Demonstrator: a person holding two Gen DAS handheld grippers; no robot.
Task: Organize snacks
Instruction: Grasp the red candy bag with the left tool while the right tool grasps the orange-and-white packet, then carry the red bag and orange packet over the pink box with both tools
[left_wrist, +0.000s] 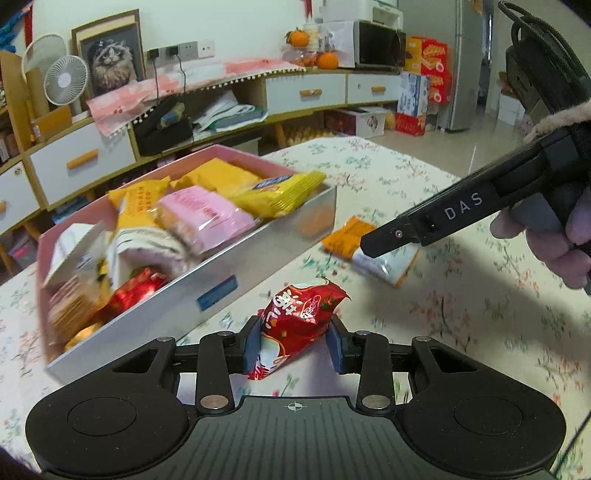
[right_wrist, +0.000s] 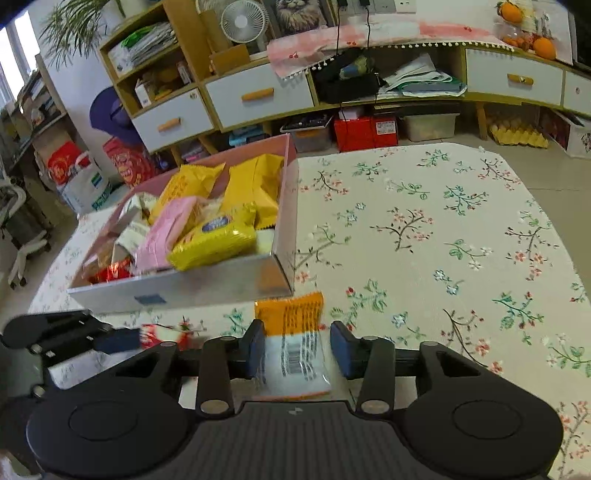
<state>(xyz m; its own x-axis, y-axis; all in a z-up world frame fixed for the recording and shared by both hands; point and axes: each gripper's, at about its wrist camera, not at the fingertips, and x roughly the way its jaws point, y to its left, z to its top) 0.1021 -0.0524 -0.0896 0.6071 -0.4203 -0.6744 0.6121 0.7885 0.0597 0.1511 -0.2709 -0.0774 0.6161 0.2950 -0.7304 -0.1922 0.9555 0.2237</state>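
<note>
A pink-lined box (left_wrist: 266, 254) (right_wrist: 284, 206) on the floral tablecloth holds several snack packs, yellow, pink and red. My left gripper (left_wrist: 293, 345) is shut on a red foil snack pack (left_wrist: 299, 317), just in front of the box's near wall. The pack and the left fingers also show in the right wrist view (right_wrist: 162, 334). My right gripper (right_wrist: 298, 349) straddles an orange and clear snack pack (right_wrist: 293, 332) lying on the cloth near the box's corner; its pads stand slightly apart from the pack's sides. In the left wrist view the right gripper (left_wrist: 369, 247) hovers over that pack (left_wrist: 369, 247).
The floral tablecloth (right_wrist: 424, 240) stretches to the right of the box. Behind the table stand white-drawered shelves (right_wrist: 258, 96) with a fan, a cat picture and clutter. Red cartons and storage boxes (right_wrist: 365, 129) sit on the floor beyond the table's far edge.
</note>
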